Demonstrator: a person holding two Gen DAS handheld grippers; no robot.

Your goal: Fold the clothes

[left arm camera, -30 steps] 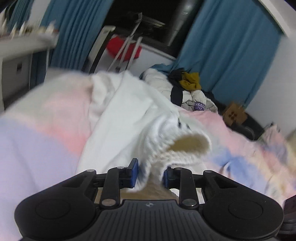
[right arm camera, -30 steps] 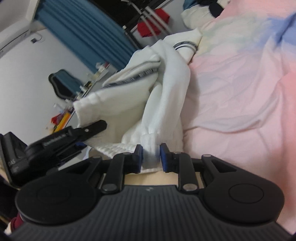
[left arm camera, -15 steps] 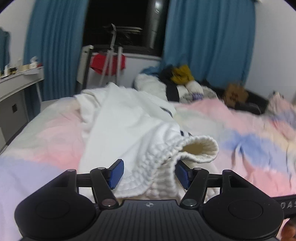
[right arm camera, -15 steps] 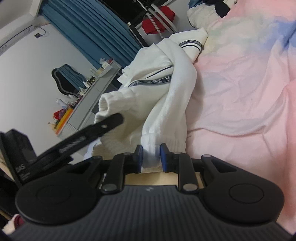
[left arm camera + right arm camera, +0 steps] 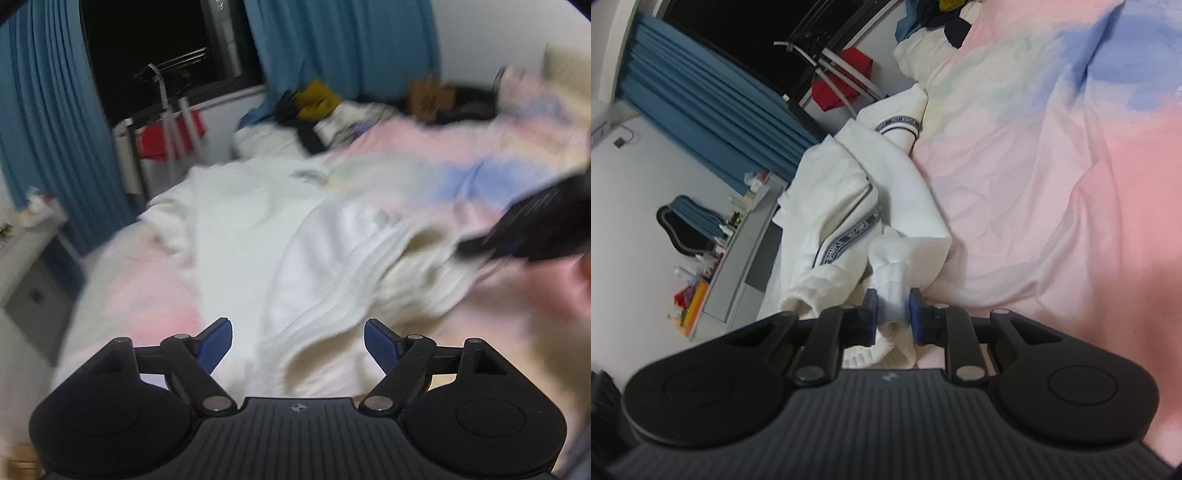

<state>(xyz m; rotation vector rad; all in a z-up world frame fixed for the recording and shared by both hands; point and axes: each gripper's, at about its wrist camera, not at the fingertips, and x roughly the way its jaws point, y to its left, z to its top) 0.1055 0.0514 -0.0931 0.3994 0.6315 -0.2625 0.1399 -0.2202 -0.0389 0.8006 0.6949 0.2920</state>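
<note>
Letting go is the news here: the left gripper [image 5: 297, 345] has just been opening, and its blue pads [image 5: 216, 343] now stand wide apart with the ribbed cuff of the white sweatshirt [image 5: 258, 236] lying loose between them instead of pinched as it was a second ago. That sleeve end has dropped onto the pastel bedcover [image 5: 140, 295], which I read as one sleeve having been laid where the person wanted it, so that part of the fold looks finished while the other side is not. The right gripper [image 5: 893, 314] is clamped tight on the second ribbed cuff [image 5: 892, 284], bunched between its pads, as in the earlier frames. Seen from the right wrist, the sweatshirt [image 5: 849, 206] sprawls crumpled beyond that cuff, toward the blue curtains [image 5: 713, 110], its printed trim band showing on two places. By count: one garment being worked, two cuffs, one free and one held; two grippers, the right one [image 5: 524, 236] also appearing as a dark blurred shape to the right of the sweatshirt in the left view. Beyond the sweatshirt, at the far end of the bed, sits one heap of other clothes [image 5: 317, 107]; how many pieces it holds I cannot tell.
</note>
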